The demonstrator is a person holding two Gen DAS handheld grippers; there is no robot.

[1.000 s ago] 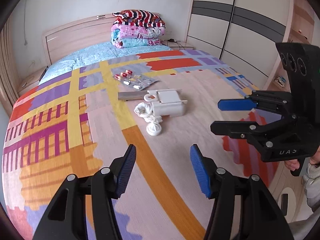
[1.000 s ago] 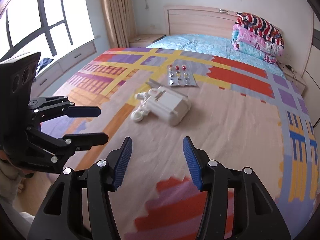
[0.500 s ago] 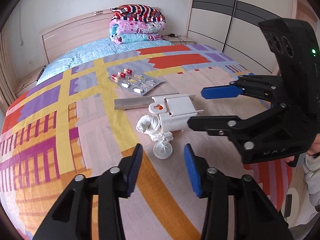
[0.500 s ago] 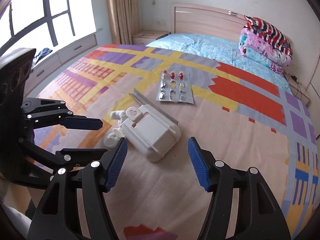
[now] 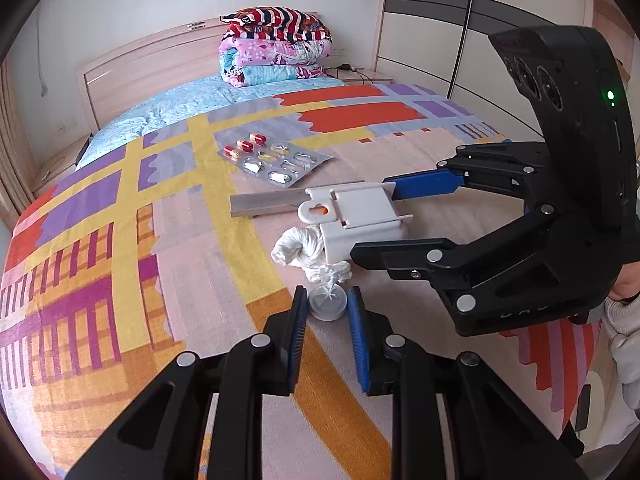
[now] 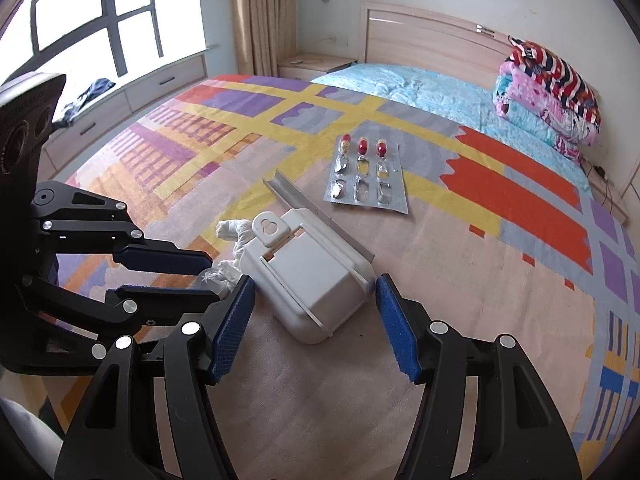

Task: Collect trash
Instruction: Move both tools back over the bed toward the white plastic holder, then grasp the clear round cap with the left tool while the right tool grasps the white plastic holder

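Note:
A small clear plastic cup (image 5: 327, 302) stands on the patterned bedspread (image 5: 120, 240), and my left gripper (image 5: 327, 320) is closing with its pads touching the cup's two sides. Behind the cup lie a twisted white tissue (image 5: 298, 248) and a white plastic box (image 5: 360, 220). In the right wrist view, my right gripper (image 6: 314, 322) straddles the near end of the box (image 6: 312, 280). Its jaws are closing slightly, but the pads stand clear of the box. The left gripper (image 6: 212, 278) shows there too, at the left. A pill blister pack (image 6: 366, 176) and a grey strip (image 6: 316, 216) lie beyond.
Folded quilts (image 5: 276, 48) are stacked at the headboard on a light blue sheet (image 5: 192, 100). A wardrobe (image 5: 432, 40) stands to the right of the bed, a window (image 6: 80, 20) and a bedside table (image 6: 312, 66) on the other side. A person's hand (image 5: 624, 284) holds the right gripper.
Both grippers came forward and down to the trash. The left jaws narrowed from wide to snug around the small cup. The right gripper came to straddle the white box.

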